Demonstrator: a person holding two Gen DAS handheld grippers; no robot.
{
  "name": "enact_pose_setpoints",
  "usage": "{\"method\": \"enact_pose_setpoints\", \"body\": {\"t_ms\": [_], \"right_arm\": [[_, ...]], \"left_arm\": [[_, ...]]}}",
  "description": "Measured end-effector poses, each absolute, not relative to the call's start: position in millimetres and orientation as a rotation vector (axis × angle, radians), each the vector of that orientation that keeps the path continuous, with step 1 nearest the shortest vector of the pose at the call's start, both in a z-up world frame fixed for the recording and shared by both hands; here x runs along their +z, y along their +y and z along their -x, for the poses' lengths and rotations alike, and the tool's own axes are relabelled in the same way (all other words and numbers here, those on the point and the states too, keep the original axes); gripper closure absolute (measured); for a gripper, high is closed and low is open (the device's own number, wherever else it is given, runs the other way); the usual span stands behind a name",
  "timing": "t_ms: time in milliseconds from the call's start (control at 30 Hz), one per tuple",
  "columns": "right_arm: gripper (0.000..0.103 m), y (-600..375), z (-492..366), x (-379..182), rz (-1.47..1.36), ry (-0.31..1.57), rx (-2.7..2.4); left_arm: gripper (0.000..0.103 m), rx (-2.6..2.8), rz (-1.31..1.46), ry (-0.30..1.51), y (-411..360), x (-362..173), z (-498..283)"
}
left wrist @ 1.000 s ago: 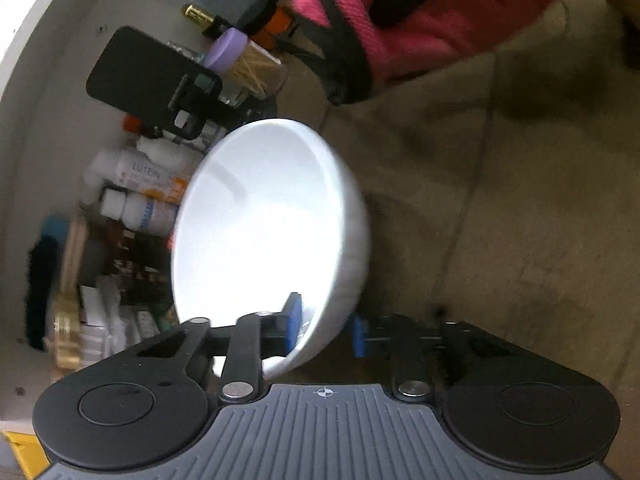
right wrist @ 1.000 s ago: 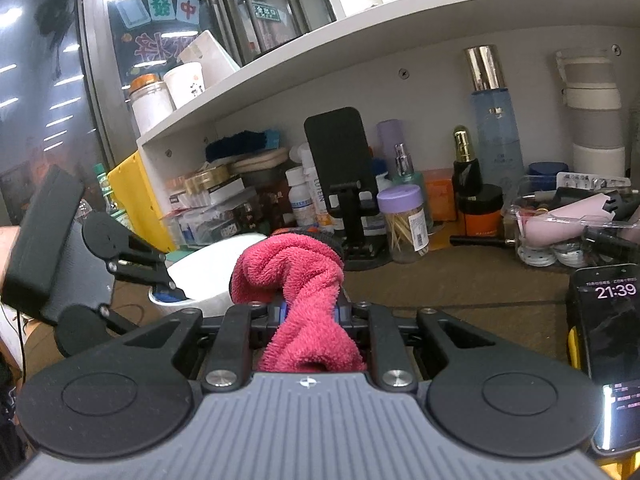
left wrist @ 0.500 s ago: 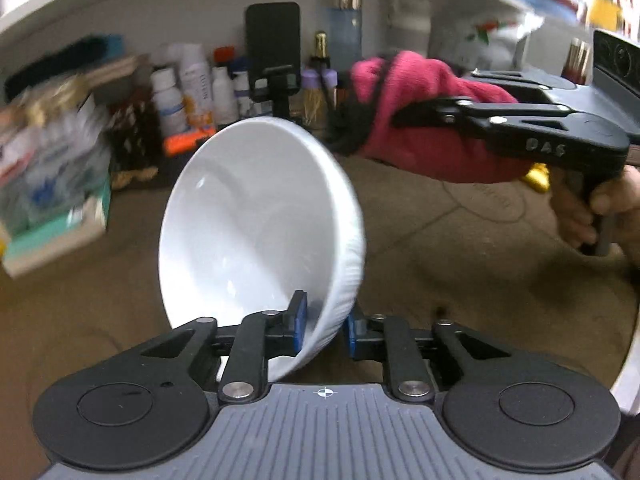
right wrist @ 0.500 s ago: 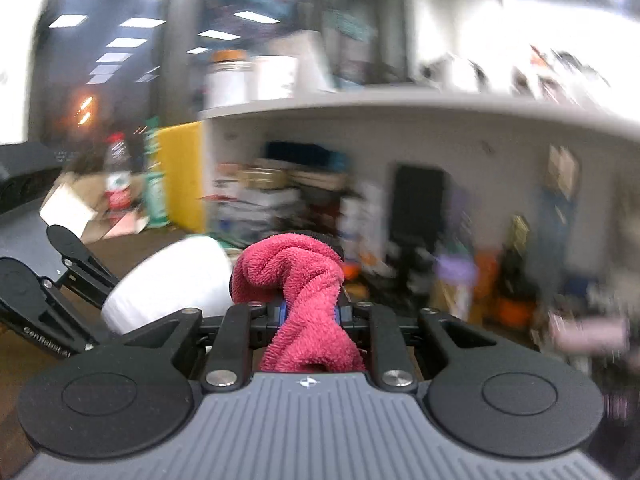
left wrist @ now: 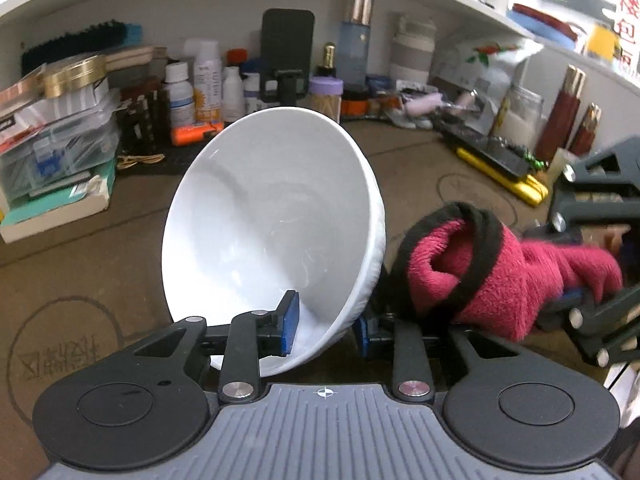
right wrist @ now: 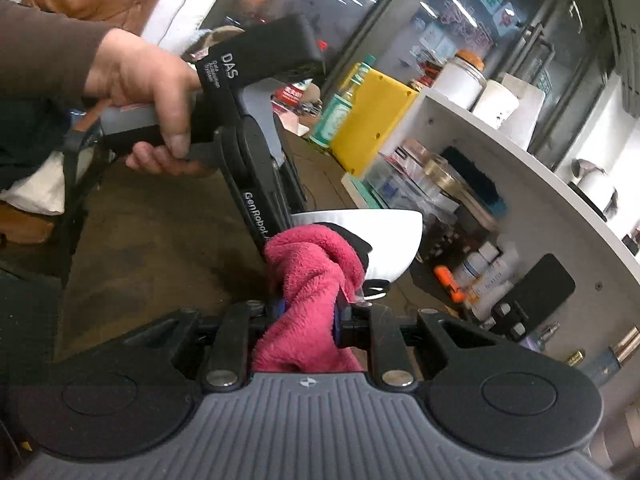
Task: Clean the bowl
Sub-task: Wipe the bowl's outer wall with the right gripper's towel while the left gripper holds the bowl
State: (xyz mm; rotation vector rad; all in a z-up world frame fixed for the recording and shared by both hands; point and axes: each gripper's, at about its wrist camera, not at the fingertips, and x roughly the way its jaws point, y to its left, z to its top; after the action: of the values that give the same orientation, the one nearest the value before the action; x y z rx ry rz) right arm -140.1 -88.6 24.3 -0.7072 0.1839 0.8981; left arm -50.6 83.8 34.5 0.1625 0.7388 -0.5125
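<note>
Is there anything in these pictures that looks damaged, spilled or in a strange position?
Nothing looks spilled or broken. The white bowl stands tilted on its rim between the left gripper's fingers, with a visible gap at one pad. The pink cloth is bunched in the right gripper.

Brown table (left wrist: 100, 248) bears bottles (left wrist: 208, 80), stacked boxes (left wrist: 52, 152).
</note>
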Motion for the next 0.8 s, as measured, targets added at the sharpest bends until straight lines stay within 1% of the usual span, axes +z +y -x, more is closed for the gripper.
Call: {"method": "enact_pose_setpoints", "body": {"t_ms": [167,233,267,300,333,367,400,533,567,633,667,733,767,800], "right_arm": [[0.082,-86,91,52,0.441,0.195,0.700],[0.082,-87,76,54,0.382,0.192,0.669],[0.082,-88,69,51,0.359,0.196,0.655],[0.082,-90,65,46,0.346,0.202,0.648],[0.082,-90,60,41,0.333,0.212,0.638],[0.082,-91,56,34,0.319,0.223,0.625],[0.082,-93,54,29,0.311,0.228,0.616],[0.082,-99,44,15,0.278,0.241,0.592],[0.082,-101,43,13,0.274,0.242,0.587],[0.082,-105,37,10,0.264,0.249,0.581],[0.082,-109,35,10,0.254,0.251,0.581],[0.082,-114,34,9,0.248,0.246,0.581],[0.082,-115,34,10,0.248,0.239,0.585],[0.082,-116,34,11,0.248,0.230,0.589]], "left_arm": [[0.072,-0.526,-0.198,0.750,83,33,49],[0.066,-0.526,-0.231,0.748,83,32,47],[0.054,-0.503,-0.274,0.739,83,30,45],[0.037,-0.472,-0.325,0.717,83,29,44],[0.029,-0.449,-0.374,0.694,83,27,42],[0.019,-0.428,-0.421,0.673,82,26,40],[0.016,-0.429,-0.452,0.659,81,25,39],[0.016,-0.464,-0.623,0.609,71,20,35],[0.017,-0.472,-0.655,0.597,68,18,35],[0.022,-0.479,-0.689,0.584,66,18,37],[0.027,-0.483,-0.699,0.584,65,18,39],[0.053,-0.476,-0.696,0.607,63,18,43],[0.070,-0.468,-0.686,0.629,62,18,45],[0.081,-0.459,-0.673,0.657,58,17,45]]}}
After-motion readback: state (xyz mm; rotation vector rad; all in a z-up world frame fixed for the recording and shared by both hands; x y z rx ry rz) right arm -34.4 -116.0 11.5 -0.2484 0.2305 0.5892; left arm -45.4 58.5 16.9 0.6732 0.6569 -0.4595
